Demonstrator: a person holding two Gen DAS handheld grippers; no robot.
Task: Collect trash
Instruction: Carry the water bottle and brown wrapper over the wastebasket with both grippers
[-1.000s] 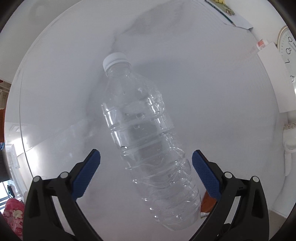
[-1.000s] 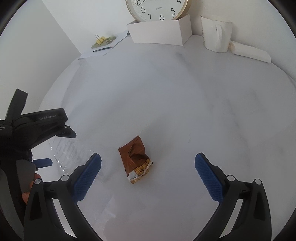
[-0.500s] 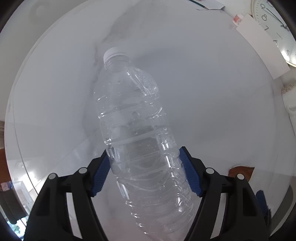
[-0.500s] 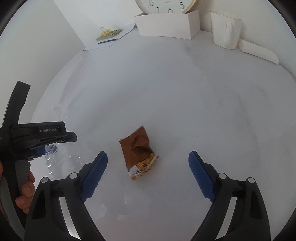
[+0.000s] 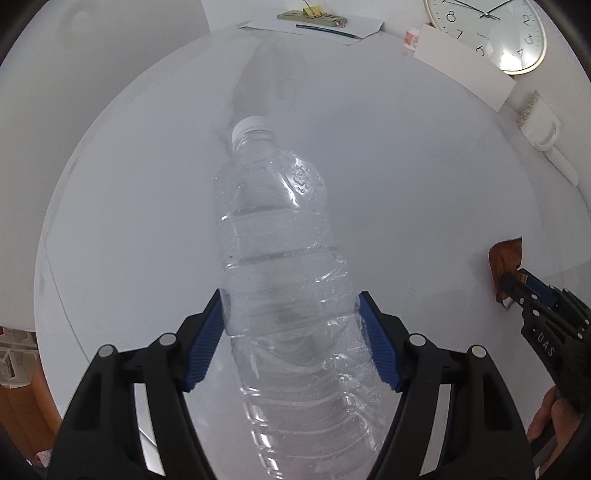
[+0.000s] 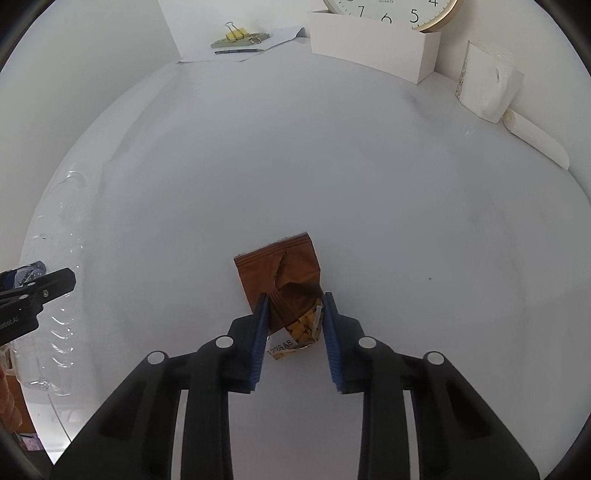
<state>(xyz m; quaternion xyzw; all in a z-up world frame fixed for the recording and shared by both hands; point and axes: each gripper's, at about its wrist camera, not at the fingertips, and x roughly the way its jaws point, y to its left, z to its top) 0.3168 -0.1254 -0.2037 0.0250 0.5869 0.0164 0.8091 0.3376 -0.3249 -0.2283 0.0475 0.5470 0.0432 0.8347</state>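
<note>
A clear empty plastic bottle with a white cap is lifted off the white round table. My left gripper is shut on its ribbed middle, both blue pads pressed against the sides. The bottle and a left finger also show faintly at the left edge of the right wrist view. A brown crumpled snack wrapper lies on the table. My right gripper is closing on the wrapper's lower end, its pads touching both sides and pinching it narrower. In the left wrist view that wrapper and right gripper sit far right.
Along the table's back stand a gold-rimmed clock, a white box, papers with a yellow binder clip and a white holder. A person's hand grips the right tool. The table's rim curves close on the left.
My left gripper shut on the bottle, lifted it and rolled. My right gripper came down over the wrapper and narrowed from wide open onto its sides.
</note>
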